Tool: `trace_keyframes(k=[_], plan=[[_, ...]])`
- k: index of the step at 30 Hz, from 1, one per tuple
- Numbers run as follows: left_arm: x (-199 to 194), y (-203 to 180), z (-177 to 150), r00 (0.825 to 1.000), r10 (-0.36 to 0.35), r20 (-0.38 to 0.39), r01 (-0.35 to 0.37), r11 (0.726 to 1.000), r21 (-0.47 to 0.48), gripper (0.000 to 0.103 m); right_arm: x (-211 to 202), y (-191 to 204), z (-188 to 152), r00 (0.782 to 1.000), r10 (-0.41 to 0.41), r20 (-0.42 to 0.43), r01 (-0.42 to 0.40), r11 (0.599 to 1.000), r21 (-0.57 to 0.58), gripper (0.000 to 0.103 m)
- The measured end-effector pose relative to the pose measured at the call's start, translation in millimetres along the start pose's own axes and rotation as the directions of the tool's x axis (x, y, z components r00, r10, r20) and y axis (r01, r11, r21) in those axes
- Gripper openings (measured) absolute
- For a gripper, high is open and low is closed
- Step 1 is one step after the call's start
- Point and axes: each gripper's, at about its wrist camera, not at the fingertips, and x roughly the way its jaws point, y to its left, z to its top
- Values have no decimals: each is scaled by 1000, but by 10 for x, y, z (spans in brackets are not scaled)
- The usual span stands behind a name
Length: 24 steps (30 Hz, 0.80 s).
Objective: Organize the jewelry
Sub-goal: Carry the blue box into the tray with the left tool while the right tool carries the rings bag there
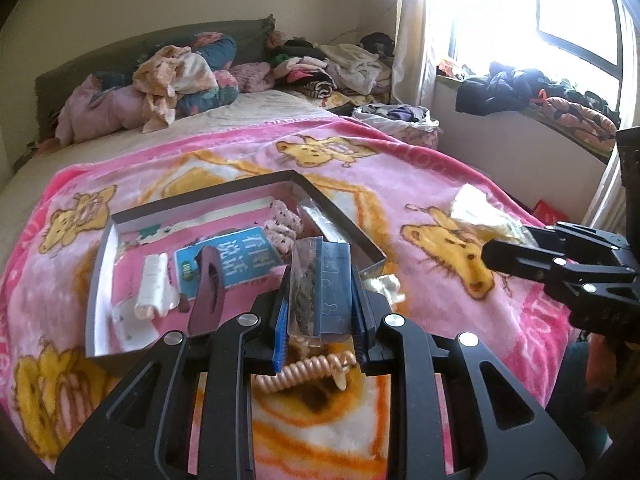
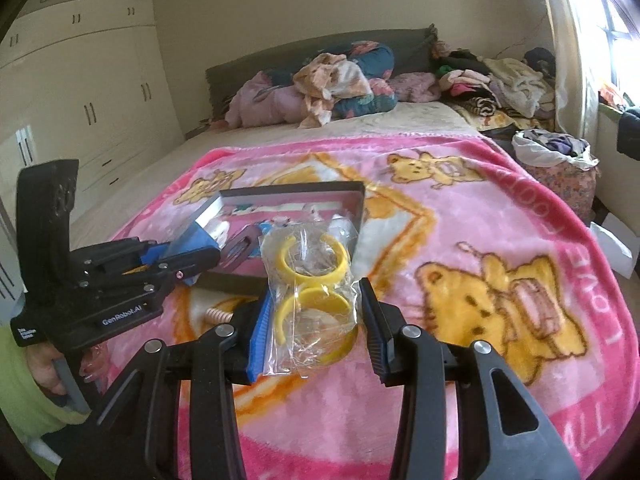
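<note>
My left gripper point(image 1: 320, 304) is shut on a clear and blue jewelry packet point(image 1: 320, 288), held just over the near edge of the shallow grey tray point(image 1: 100, 256). The tray holds a purple hair clip point(image 1: 208, 292), a blue card point(image 1: 236, 256), a white item point(image 1: 152, 284) and a spotted scrunchie point(image 1: 284, 224). A peach spiral hair tie point(image 1: 304, 372) lies on the blanket below the left gripper. My right gripper point(image 2: 316, 320) is shut on a clear bag of yellow bracelets point(image 2: 312, 280), held above the blanket just right of the tray point(image 2: 360, 200).
A pink bear-print blanket point(image 2: 480, 240) covers the bed. Pillows and piled clothes point(image 2: 320, 80) lie at the headboard. A laundry bag point(image 2: 556, 160) stands at the right bedside. A wardrobe point(image 2: 80, 80) is on the left, a window sill with clothes point(image 1: 540, 92) on the right.
</note>
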Motion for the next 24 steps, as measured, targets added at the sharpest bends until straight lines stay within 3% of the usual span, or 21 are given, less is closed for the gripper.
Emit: trace_keyframes(k=[11,24], plan=[[349,91,198,1000,11,-27,-11,1000,5,18,-11,-155,221,998,-32,45,31,999,23,39],[735,277,273,994,67,-81,-66,998,15,18,434,-189,376,1000,5,16,-5,1000,24,39]])
